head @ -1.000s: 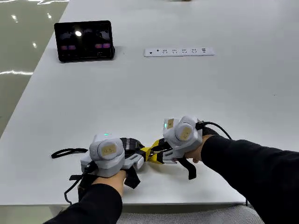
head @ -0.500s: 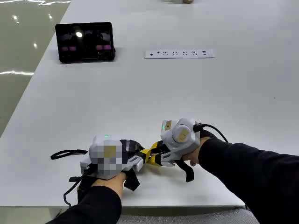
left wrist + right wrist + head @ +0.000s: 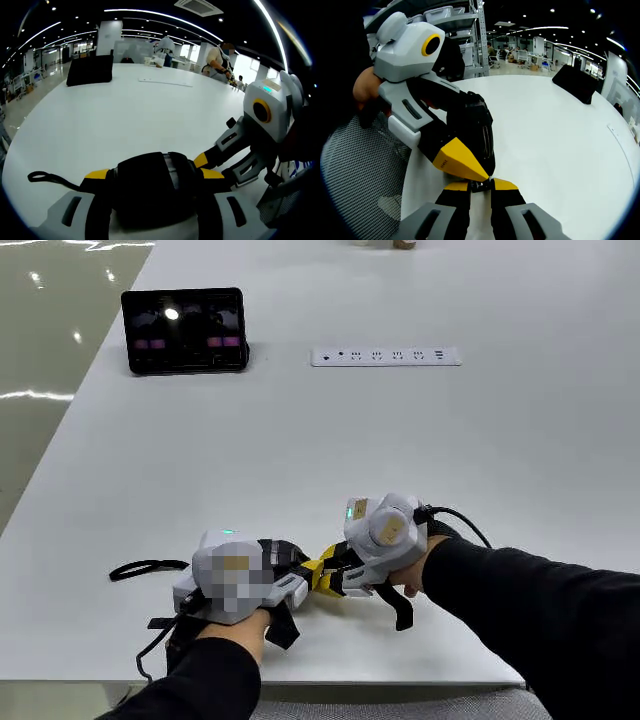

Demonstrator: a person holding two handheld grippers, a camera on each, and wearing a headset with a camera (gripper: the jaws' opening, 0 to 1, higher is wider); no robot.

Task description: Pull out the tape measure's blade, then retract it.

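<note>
Where the smooth white tabletop point(image 3: 330, 450) meets its near edge, the left gripper point(image 3: 155, 174) is clamped around the tape measure point(image 3: 152, 197). It is a rounded, ribbed black case wedged between the yellow-tipped jaws, and its thin black wrist strap point(image 3: 145, 566) loops across the table to the left. Right at the case's front, the right gripper point(image 3: 481, 186) has its own yellow tips pinched nearly together on a small dark blade tab point(image 3: 481, 189). Farther off lie a flat white power strip point(image 3: 386, 357) and a glossy black tablet point(image 3: 185, 328), propped up.
</note>
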